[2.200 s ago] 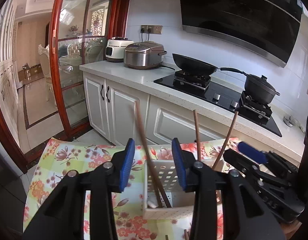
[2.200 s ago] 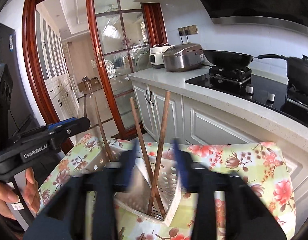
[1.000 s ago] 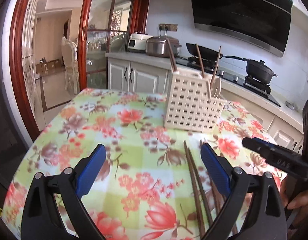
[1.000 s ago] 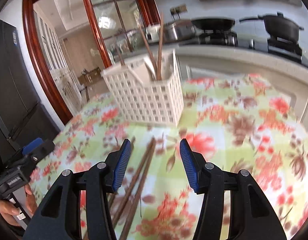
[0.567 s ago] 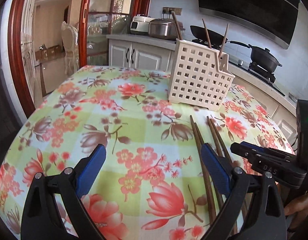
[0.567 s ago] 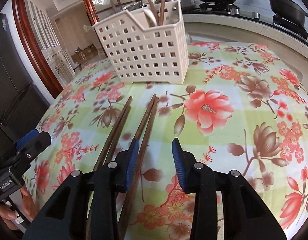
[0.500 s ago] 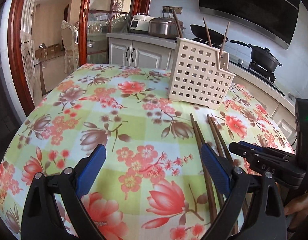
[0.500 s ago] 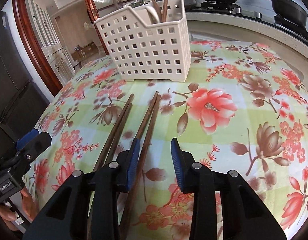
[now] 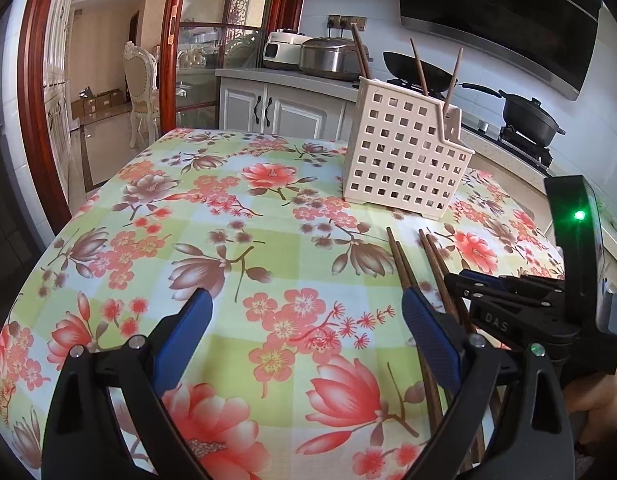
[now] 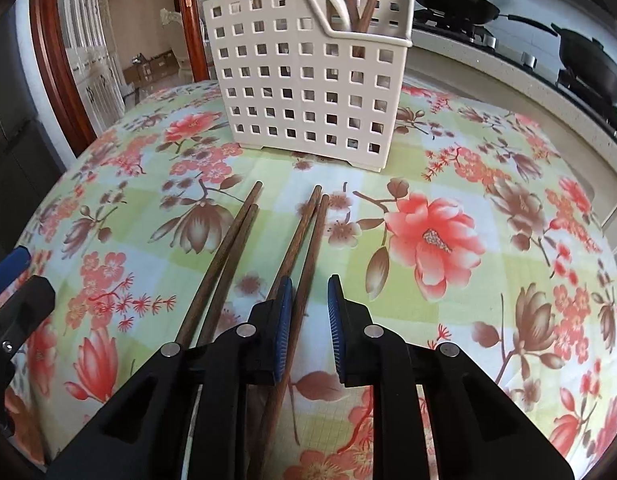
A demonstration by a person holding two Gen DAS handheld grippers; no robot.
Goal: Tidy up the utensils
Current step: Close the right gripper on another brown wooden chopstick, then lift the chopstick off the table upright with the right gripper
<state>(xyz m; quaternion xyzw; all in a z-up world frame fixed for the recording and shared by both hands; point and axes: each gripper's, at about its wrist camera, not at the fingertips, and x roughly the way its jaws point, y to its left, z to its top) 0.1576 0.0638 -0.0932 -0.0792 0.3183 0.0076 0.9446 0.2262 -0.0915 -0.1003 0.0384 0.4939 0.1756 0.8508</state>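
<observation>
A white perforated utensil basket point(image 10: 308, 80) stands on the floral tablecloth and holds three brown chopsticks point(image 10: 364, 4); it also shows in the left wrist view point(image 9: 404, 160). Several more brown chopsticks lie on the cloth in two pairs: a left pair point(image 10: 224, 256) and a right pair point(image 10: 304, 252). My right gripper point(image 10: 308, 320) is low over the right pair, jaws narrowly open, with one chopstick lying between them. My left gripper point(image 9: 304, 328) is wide open and empty above the cloth, left of the chopsticks point(image 9: 412, 276). The right gripper's body point(image 9: 508, 312) shows in the left wrist view.
The table point(image 9: 188, 240) carries a flowered cloth and drops off at its left and near edges. Behind it run a kitchen counter point(image 9: 292, 80) with rice cookers and a hob with a pan and a pot point(image 9: 528, 116). A glass door stands at the left.
Both grippers came down from above the basket to the tabletop. The right gripper moved forward over the right pair of chopsticks and its jaws narrowed around one. The left gripper stayed wide open.
</observation>
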